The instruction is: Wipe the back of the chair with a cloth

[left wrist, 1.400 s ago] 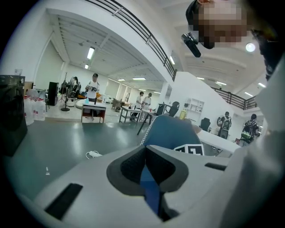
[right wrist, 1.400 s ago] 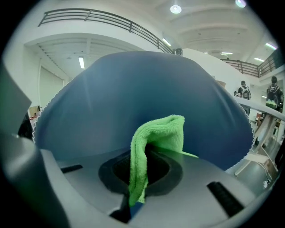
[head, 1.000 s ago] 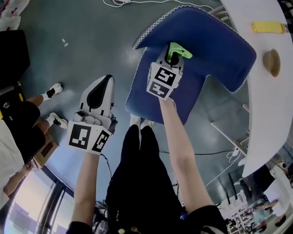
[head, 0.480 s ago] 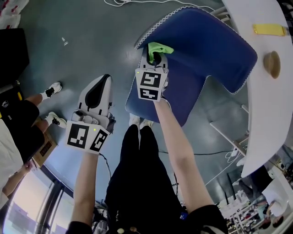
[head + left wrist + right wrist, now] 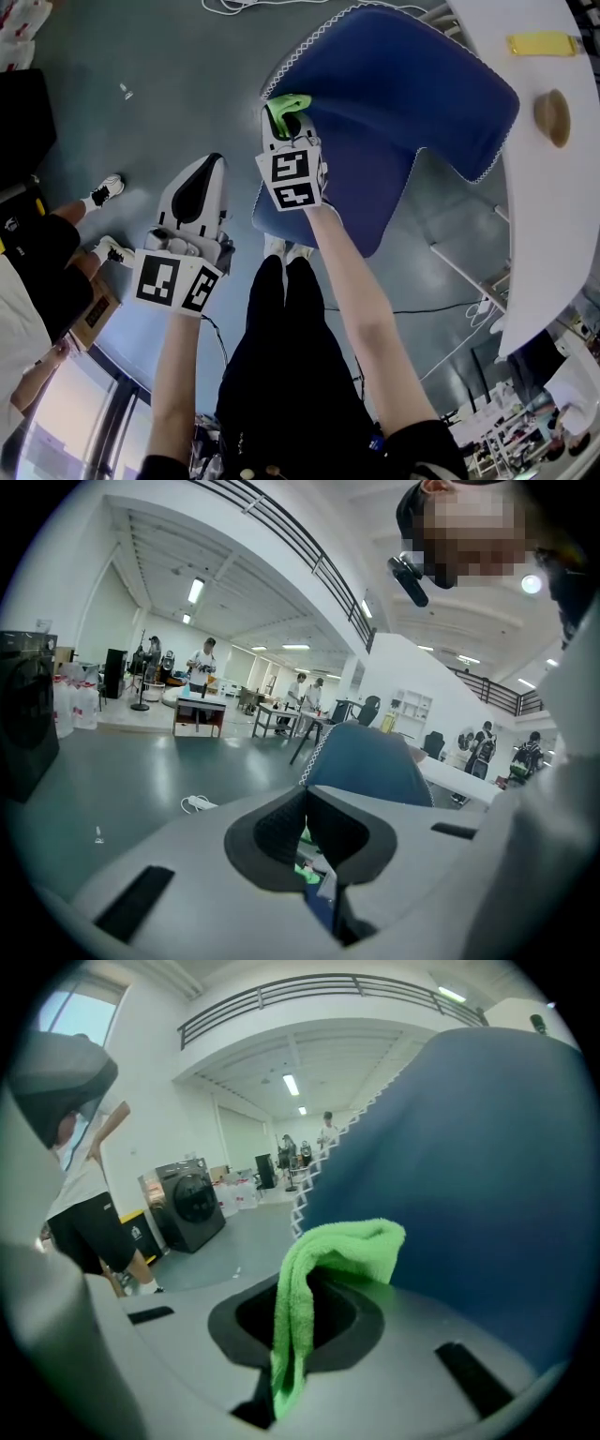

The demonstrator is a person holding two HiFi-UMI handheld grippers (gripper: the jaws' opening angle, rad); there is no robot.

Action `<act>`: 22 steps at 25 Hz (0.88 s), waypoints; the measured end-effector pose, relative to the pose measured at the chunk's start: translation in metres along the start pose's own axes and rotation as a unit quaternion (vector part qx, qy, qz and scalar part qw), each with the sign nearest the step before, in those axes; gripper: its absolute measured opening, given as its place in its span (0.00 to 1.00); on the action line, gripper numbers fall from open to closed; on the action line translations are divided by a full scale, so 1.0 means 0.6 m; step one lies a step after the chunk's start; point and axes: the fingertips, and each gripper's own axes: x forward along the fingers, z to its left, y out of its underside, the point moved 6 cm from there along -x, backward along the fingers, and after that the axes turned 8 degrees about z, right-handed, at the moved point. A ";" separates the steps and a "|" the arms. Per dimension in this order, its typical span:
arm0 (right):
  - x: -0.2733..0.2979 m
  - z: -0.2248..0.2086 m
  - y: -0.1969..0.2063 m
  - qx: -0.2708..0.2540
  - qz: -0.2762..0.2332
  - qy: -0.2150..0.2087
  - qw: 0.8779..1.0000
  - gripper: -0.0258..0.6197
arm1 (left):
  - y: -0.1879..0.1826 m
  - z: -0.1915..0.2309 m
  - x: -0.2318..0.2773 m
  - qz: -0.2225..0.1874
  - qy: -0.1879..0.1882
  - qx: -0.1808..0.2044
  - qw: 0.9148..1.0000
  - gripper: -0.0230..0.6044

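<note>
Right gripper (image 5: 285, 120) grips the green cloth (image 5: 289, 101) against the blue chair back (image 5: 403, 84), upper centre, near its left edge. Wiping is under way and most probably remains. Left gripper (image 5: 211, 173), left of centre, is closed and empty.

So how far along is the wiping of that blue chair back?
Done: the green terry cloth is clamped in the right gripper. In hand: it rests against the blue padded chair back near its stitched edge. Left: nothing shows which parts are wiped; the left gripper hangs shut, off the chair.
</note>
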 end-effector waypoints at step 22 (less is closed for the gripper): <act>-0.264 -0.243 0.092 0.131 -0.065 0.244 0.959 0.07 | -0.009 -0.049 0.046 0.000 0.028 -0.001 1.000 0.05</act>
